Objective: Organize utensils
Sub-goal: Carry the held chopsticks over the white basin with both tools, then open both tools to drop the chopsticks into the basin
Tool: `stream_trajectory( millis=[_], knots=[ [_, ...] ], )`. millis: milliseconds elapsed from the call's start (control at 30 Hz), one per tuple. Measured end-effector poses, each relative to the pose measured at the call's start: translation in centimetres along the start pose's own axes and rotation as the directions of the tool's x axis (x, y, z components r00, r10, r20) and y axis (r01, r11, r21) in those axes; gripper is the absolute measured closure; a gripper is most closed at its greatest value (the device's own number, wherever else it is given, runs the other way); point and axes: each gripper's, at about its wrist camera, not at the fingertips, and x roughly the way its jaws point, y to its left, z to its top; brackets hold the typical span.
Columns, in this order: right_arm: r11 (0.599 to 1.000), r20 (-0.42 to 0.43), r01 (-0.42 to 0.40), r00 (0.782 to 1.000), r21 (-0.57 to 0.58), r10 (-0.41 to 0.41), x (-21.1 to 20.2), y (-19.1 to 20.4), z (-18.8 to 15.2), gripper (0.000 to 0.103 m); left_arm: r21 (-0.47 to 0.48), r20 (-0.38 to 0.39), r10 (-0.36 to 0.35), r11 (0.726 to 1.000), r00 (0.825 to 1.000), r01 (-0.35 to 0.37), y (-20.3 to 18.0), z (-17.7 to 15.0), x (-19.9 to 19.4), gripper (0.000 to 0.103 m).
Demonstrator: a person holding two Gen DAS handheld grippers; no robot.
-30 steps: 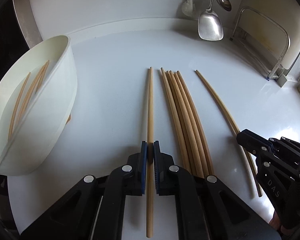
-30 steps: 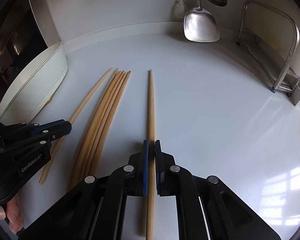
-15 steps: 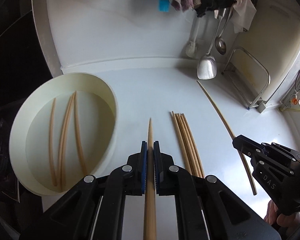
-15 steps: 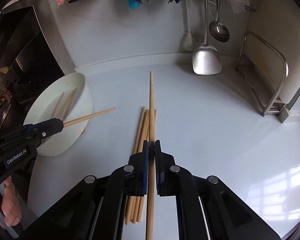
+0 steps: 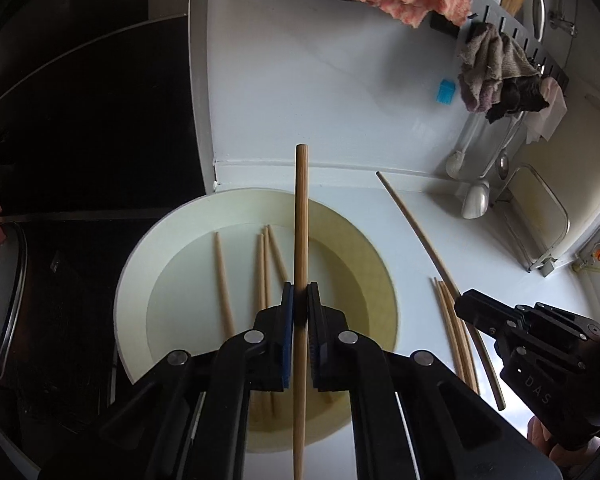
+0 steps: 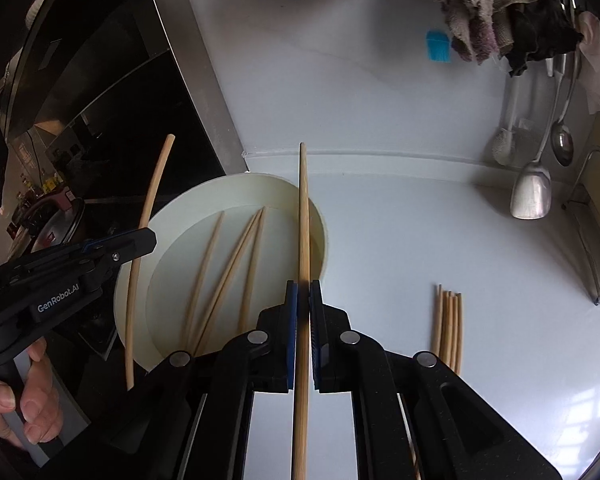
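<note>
The white bowl point(image 5: 256, 216), at centre frame on the counter point(image 5: 420, 224), is receiving chopsticks; four are already lying inside. The left gripper point(image 5: 300, 300) and right gripper point(image 6: 303, 296) are each clamping one chopstick point(image 5: 301, 216) above it, jaws nearly closed. Judged next: opening over the bowl. A loose bundle point(image 6: 448, 320) is waiting at lower right.

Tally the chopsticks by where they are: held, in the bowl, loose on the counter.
Held chopsticks, one per gripper (left gripper, right gripper): 2
Bowl chopsticks, lying in the bowl: 4
Counter chopsticks, bundled: 4, as far as I can tell
Total: 10
</note>
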Motion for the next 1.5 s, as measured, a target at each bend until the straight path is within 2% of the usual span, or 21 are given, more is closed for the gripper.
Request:
stream_trajectory(
  millis=[167, 300, 567, 800, 867, 933, 967, 1067, 1133, 1200, 1333, 1400, 1500],
  knots=[
    [1.0, -0.065, -0.021, 0.998, 0.011, 0.022, 3.8, 2.1, 0.5, 0.097, -0.032, -0.065, 0.011, 0.999, 0.998, -0.013, 3.6, 0.6, 4.3, 0.096],
    [1.0, -0.09, -0.03, 0.995, 0.009, 0.03, 6.0, 3.8, 1.3, 0.097, -0.041, -0.08, 0.011, 0.999, 0.997, -0.014, 5.3, 1.4, 6.2, 0.096],
    [0.999, -0.148, -0.003, 0.989, 0.036, 0.008, 10.3, 4.8, 2.1, 0.097, -0.039, -0.129, -0.011, 0.999, 0.992, 0.006, 6.7, 2.6, 10.0, 0.096],
    [0.999, -0.193, 0.016, 0.981, 0.044, -0.007, 12.2, 4.7, 2.4, 0.097, -0.055, -0.179, -0.022, 0.998, 0.984, 0.012, 7.4, 2.3, 11.5, 0.094],
    [0.999, -0.202, 0.019, 0.979, 0.048, -0.009, 12.6, 4.6, 2.6, 0.097, -0.057, -0.187, -0.007, 0.998, 0.982, -0.003, 7.6, 1.9, 11.4, 0.081],
    [0.998, -0.208, 0.022, 0.978, 0.061, -0.009, 12.7, 4.4, 2.9, 0.094, -0.071, -0.187, 0.0, 0.997, 0.982, -0.014, 8.0, 1.5, 11.0, 0.051],
    [0.997, -0.208, 0.021, 0.978, 0.069, -0.006, 12.6, 4.2, 2.9, 0.089, -0.079, -0.182, -0.002, 0.997, 0.983, -0.012, 8.3, 1.4, 10.7, 0.046],
    [0.998, -0.194, 0.023, 0.981, 0.062, -0.011, 12.3, 4.3, 3.2, 0.088, -0.103, -0.174, -0.008, 0.995, 0.985, -0.01, 9.1, 1.1, 9.5, 0.043],
    [0.998, -0.186, 0.023, 0.983, 0.054, -0.012, 11.8, 4.4, 3.1, 0.087, -0.114, -0.167, 0.003, 0.993, 0.986, -0.022, 9.7, 0.9, 8.6, 0.036],
    [0.998, -0.177, 0.018, 0.984, 0.053, -0.009, 11.1, 4.5, 2.9, 0.078, -0.123, -0.155, 0.014, 0.992, 0.988, -0.033, 10.1, 0.6, 7.6, 0.029],
    [0.999, -0.161, 0.006, 0.987, 0.051, 0.002, 9.5, 4.4, 2.1, 0.073, -0.122, -0.135, 0.046, 0.991, 0.99, -0.063, 10.5, -0.3, 5.5, 0.019],
    [0.999, -0.153, 0.006, 0.988, 0.052, 0.002, 8.6, 4.3, 1.5, 0.066, -0.126, -0.132, 0.054, 0.99, 0.99, -0.07, 10.4, -0.8, 4.7, 0.016],
    [0.998, -0.146, 0.004, 0.989, 0.062, 0.005, 7.3, 4.2, 0.5, 0.062, -0.137, -0.132, 0.056, 0.988, 0.99, -0.074, 10.0, -1.6, 3.4, 0.014]
  ],
)
